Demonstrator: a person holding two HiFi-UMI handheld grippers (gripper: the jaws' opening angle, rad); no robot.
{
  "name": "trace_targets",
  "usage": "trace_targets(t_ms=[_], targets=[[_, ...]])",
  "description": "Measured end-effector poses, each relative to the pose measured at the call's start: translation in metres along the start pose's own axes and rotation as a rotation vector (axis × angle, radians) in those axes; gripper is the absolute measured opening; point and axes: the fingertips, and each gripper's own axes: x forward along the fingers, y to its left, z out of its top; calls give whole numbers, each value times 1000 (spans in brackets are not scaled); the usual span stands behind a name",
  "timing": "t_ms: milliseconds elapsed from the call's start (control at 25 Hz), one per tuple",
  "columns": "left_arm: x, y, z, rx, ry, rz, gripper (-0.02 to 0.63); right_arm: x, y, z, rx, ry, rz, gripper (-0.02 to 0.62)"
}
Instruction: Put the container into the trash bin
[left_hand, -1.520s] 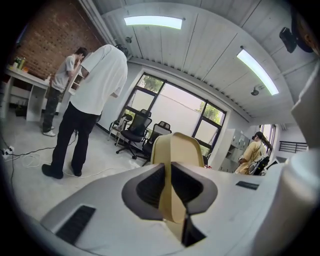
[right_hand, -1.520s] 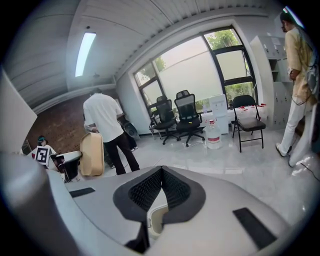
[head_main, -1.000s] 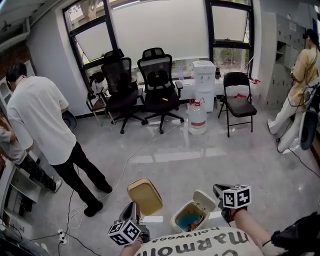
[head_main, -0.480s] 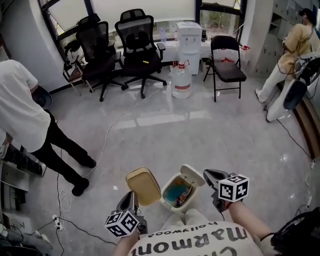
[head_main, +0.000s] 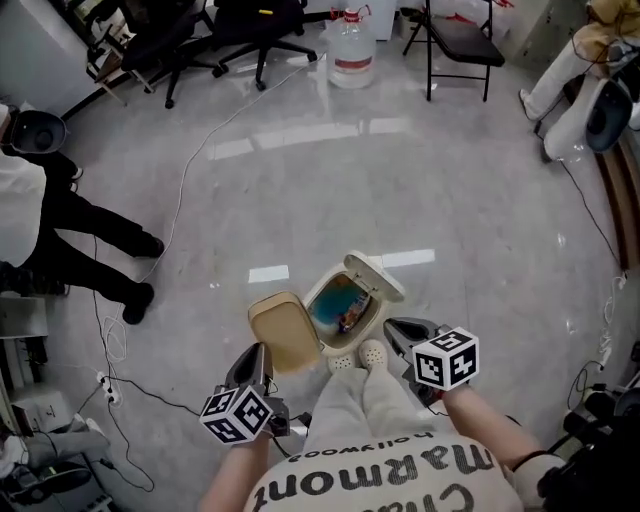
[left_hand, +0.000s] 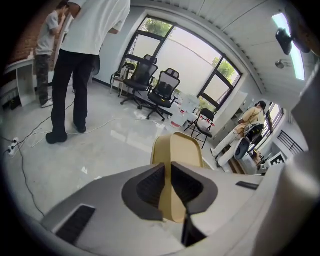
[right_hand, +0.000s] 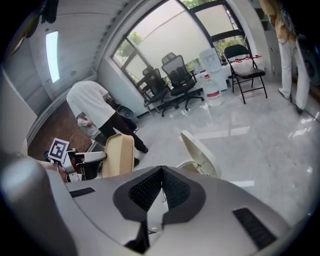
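Note:
A small cream trash bin stands on the floor just ahead of my feet, its lid tipped open and coloured rubbish showing inside. A flat tan container hangs at the bin's left rim. My left gripper is shut on its lower edge, and in the left gripper view the container rises from between the pads. My right gripper sits at the bin's right side, shut with nothing held; its view shows the jaws closed, the container and the lid.
A person in black trousers stands at the left. Cables run across the grey floor to a power strip. A water jug, a folding chair and office chairs stand at the back. Another person is at the far right.
The head view has tipped down towards the floor. Both grippers have come down beside the bin, and the tan container now sits against the bin's left rim.

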Motion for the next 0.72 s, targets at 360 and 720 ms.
trace_targets(t_ms=[360,720], targets=[[70,10,-61,-21,66,43,35,56,-33,-46,21,56,8,2],[148,13,-128,39,168,37,35,111,-81,-83,69,69,-14,2]])
